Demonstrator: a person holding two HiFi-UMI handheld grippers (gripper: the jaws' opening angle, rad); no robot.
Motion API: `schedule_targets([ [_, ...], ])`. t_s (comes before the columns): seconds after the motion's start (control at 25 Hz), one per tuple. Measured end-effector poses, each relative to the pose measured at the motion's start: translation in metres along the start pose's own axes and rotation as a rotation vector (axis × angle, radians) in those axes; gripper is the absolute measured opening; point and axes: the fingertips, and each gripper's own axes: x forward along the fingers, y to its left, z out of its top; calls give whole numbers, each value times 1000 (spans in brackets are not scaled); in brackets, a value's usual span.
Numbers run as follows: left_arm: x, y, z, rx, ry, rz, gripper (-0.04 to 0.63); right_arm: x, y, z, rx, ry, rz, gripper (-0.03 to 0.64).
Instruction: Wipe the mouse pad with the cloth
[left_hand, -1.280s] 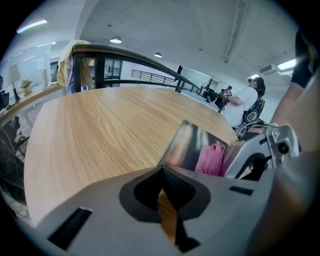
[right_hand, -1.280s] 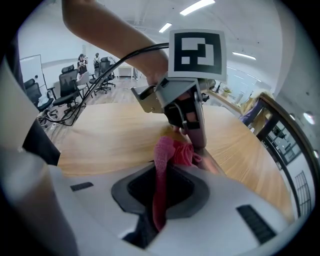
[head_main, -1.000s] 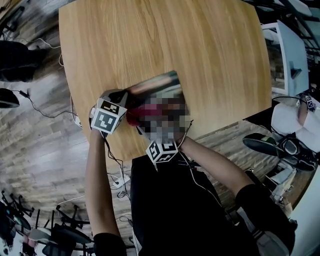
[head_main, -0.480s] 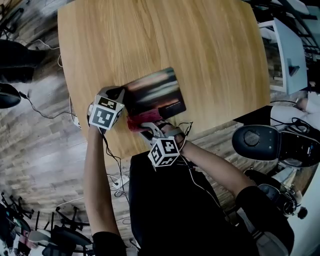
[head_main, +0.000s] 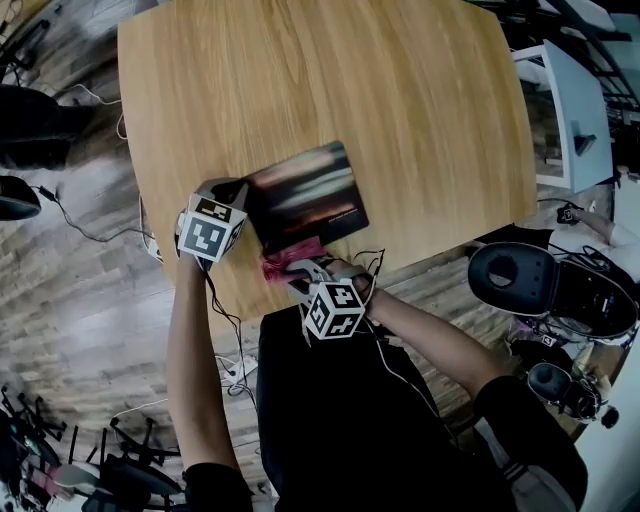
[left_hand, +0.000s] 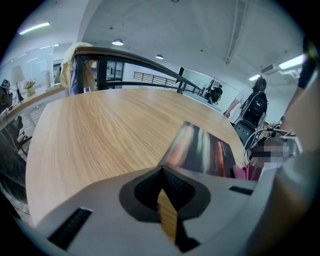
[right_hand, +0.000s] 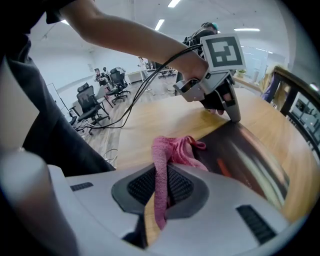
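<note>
Pinches the pink cloth (right_hand: 172, 150) in the right claw (right_hand: 160, 187), bunched just ahead of it at the near edge of the mouse pad (right_hand: 250, 155). Pins the pad's far corner to the worktop (head_main: 400, 90) with the left claw (left_hand: 164, 187), jaws nearly together, empty. Probably mid-wipe; leaves most of the pad ahead uncovered.

Broad light-wood table top (head_main: 400, 100) with rounded corners, bare grain over most of it. Flat on it near the front edge and turned askew, a dark rectangular mouse pad (head_main: 310, 195) with a streaked reddish print. Bunched against the pad's near edge (partly on the wood, partly lifted clear), a crumpled pink cloth (head_main: 285, 258). Below and around, grey plank floor (head_main: 90, 290).
</note>
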Motion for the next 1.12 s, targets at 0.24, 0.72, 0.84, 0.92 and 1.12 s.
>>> schedule_targets([
  [0.24, -1, -3, 0, 3, 3, 16, 23, -36, -3, 4, 125, -81, 133, 54],
  [0.72, -2, -5, 5, -22, -1, 31, 23, -157, -218, 30, 418, -453, -411, 54],
  [0.84, -3, -3, 4, -34, 3, 33, 23, -160, -255, 29, 373, -396, -566, 55],
  [0.92, -2, -2, 3, -46, 1, 29, 23, -148, -269, 23, 334, -324, -610, 54],
  [1.12, -1, -2, 2, -70, 3, 32, 23, -85, -268, -7, 221, -107, -564, 54],
])
